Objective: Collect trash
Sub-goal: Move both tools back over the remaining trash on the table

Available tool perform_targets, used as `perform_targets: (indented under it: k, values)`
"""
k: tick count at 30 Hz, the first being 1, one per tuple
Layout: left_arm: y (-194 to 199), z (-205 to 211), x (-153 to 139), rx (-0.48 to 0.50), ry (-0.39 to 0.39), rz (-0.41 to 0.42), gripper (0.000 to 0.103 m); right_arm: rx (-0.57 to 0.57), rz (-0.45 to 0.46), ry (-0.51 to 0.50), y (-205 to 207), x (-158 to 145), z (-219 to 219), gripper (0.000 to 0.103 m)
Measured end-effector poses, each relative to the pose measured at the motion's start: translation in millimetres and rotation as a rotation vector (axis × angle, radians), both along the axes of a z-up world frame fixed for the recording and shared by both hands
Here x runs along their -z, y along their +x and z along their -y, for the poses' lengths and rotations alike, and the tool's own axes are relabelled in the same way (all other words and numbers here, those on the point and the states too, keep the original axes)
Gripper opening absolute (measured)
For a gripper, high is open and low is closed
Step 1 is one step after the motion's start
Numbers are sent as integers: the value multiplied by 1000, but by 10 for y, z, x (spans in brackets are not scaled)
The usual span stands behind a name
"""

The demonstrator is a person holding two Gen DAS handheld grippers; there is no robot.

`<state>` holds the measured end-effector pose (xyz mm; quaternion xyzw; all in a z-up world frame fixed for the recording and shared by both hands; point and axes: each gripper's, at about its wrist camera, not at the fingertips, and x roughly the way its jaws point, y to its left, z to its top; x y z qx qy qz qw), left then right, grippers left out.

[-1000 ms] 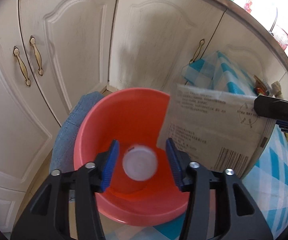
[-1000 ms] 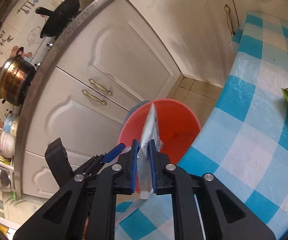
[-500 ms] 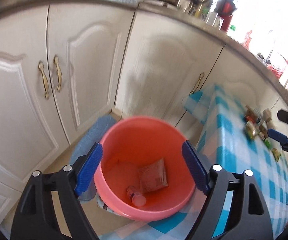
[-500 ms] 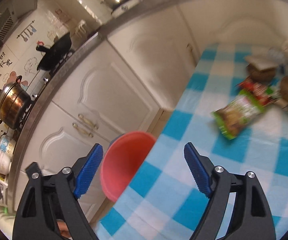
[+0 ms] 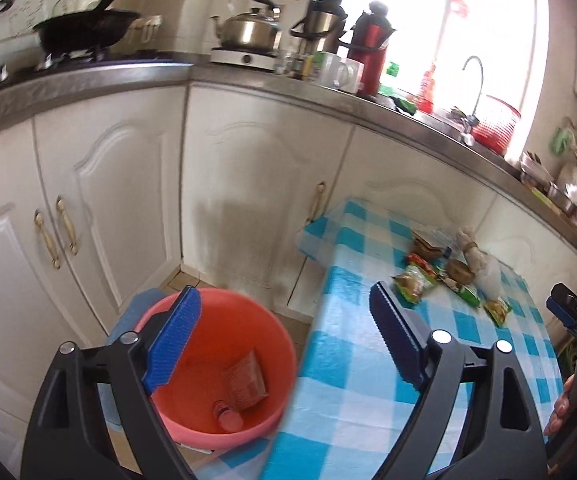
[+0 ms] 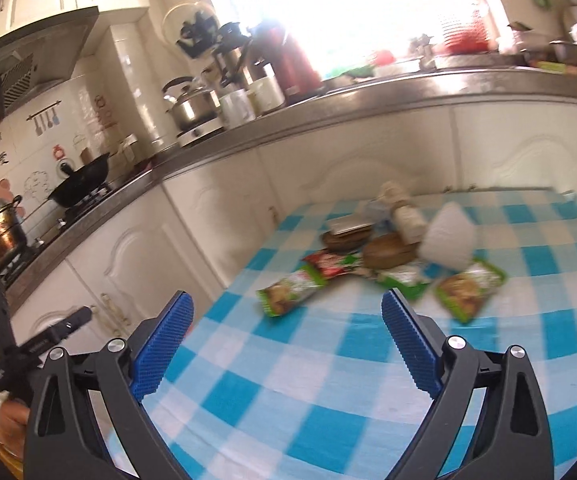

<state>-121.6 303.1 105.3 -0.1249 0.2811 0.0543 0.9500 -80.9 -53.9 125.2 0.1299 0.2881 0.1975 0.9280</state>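
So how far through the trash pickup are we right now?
Done: a flat packet and a small bottle lie in the red bucket. In hand: nothing; the left gripper and right gripper are both open. Left: the snack wrappers and other litter on the checked tablecloth.

table (image 6: 328, 380): checked cloth | wrappers (image 6: 288, 294) clustered | floor: bucket (image 5: 224, 364)

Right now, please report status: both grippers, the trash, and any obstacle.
Left gripper open, empty. Right gripper open, empty. Round red plastic bucket holds a flat packet and small bottle. Green snack wrappers remain on blue-checked tablecloth; path unobstructed.
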Motion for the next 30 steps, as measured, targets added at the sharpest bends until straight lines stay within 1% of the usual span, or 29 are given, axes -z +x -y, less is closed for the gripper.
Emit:
perform_targets:
  k: [4,6,8,12,14,17,20,25,28,30]
  values:
    - [115,349,-99,71,26,-19,89,77,19,-19,-78,34,347,99]
    - [185,516,-118,102,41,-26,89,100,24,-24,-94,44,509,99]
    - [231,654,-116,138,51,-34,89,123,9,-31,-87,57,644,99]
    - [357,1001,-84,234,91,-50,89,160,-26,-5,-53,112,897,99]
    - [434,1165,-57,286,116,-60,89,165,-52,14,-32,158,1004,99]
    - [534,1346,-20,333,142,-62,89,167,-86,40,19,226,1149,99]
    - [669,1495,23,377,150,-76,89,174,-110,51,85,278,1279,99]
    - [982,1680,61,434,151,-102,89,184,-168,113,278,371,1519,99]
    - [1225,1766,56,465,118,-106,89,191,-187,114,390,396,1585,99]
    - [1396,1821,69,478,119,-110,89,182,-198,122,478,400,1601,99]
